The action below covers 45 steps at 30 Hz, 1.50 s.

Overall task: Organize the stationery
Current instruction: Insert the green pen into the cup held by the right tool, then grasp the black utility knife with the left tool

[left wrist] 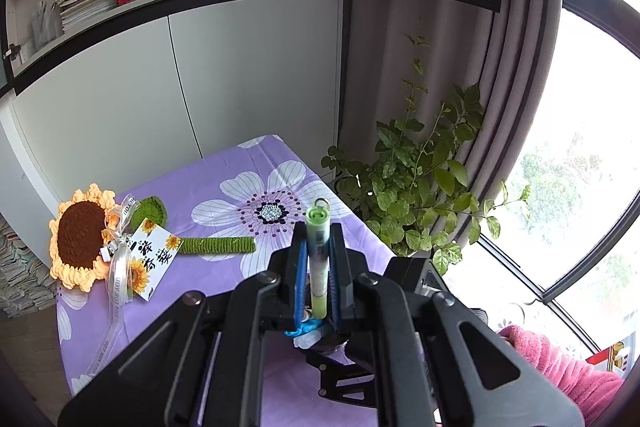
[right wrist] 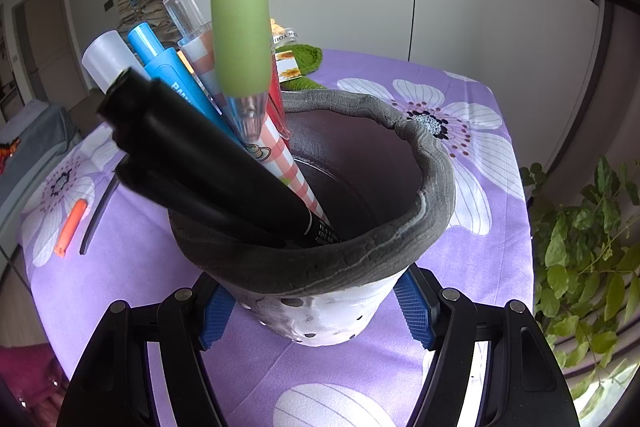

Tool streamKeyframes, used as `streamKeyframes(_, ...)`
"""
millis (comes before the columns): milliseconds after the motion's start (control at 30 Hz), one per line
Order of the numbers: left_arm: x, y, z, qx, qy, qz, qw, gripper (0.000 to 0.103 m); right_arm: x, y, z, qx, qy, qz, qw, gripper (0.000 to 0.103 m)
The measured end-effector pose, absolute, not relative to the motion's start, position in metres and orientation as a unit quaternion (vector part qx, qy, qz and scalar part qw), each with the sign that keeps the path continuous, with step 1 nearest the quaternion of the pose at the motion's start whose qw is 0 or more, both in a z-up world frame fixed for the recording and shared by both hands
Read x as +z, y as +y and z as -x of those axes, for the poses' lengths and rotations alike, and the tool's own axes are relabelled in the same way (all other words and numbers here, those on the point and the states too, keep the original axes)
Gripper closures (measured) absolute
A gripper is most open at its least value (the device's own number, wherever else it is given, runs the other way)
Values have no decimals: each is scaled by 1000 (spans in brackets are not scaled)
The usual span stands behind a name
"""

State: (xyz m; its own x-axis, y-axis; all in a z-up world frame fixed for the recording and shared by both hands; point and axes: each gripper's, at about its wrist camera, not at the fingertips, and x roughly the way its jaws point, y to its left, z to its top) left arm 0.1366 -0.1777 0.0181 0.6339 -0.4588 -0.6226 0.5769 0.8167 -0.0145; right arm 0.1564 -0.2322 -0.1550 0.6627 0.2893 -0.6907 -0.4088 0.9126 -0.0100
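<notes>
Green pen point(left wrist: 318, 259): we see it clamped upright between the jaws of the left gripper point(left wrist: 317, 227), cap end with a small ring pointing away from the camera. In the right wrist view the same pen point(right wrist: 239, 7) hangs blurred from the top edge, its clear tip just above the pen holder's mouth, close to the pens already inside.

Left gripper: jaws closed on the green pen, blue pads pressing its barrel from both sides.

Pen holder point(right wrist: 432, 163): grey rolled rim, white perforated body, standing on the worktop point(right wrist: 480, 259), which wears a purple flowered cloth.

Right gripper point(right wrist: 316, 311): jaws spread wide and gripping the pen holder's lower body, one blue pad on each side.

Contents of holder: we count a black marker point(right wrist: 208, 155), a blue pen point(right wrist: 168, 71), a checked pen point(right wrist: 276, 147), a white-capped one point(right wrist: 108, 59) and a clear-capped one point(right wrist: 186, 11), all leaning toward the left rim.

Loose on worktop: an orange marker point(right wrist: 72, 223) and a thin black stick point(right wrist: 98, 215), well left of the holder.

Farther out: crocheted sunflower point(left wrist: 82, 239) with tag and ribbon, lying flat; potted plant point(left wrist: 424, 187) beside the worktop; a pink sleeve point(left wrist: 560, 363) at the lower right.
</notes>
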Motion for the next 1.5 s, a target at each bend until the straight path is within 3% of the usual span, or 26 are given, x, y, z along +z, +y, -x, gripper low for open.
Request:
streamKeyframes(500, -22, -171, -148, -292, 370, -91, 877, 89, -155, -232, -156, 192, 363, 82, 908, 32)
streamKeyframes(567, -21, -169, -145, -292, 367, -92, 878, 80, -155, -234, -158, 192, 363, 82, 908, 32)
streamKeyframes(633, -17, -164, -142, -289, 359, -91, 883, 58, -155, -234, -158, 192, 363, 82, 908, 32)
streamKeyframes(667, -14, -161, -140, -287, 353, -89, 886, 56, -155, -234, -158, 192, 363, 82, 908, 32)
streamKeyframes(1033, -5, -62, -128, -194, 338, -17, 921, 49, -155, -233, -157, 192, 363, 81, 908, 32)
streamKeyframes(1333, -92, 10, -141, -80, 467, 33, 880, 52, -155, -233, -157, 192, 364, 81, 908, 32)
streamKeyframes(1500, -121, 20, -164, -41, 500, 51, 863, 56, -154, -231, -155, 191, 365, 82, 908, 32)
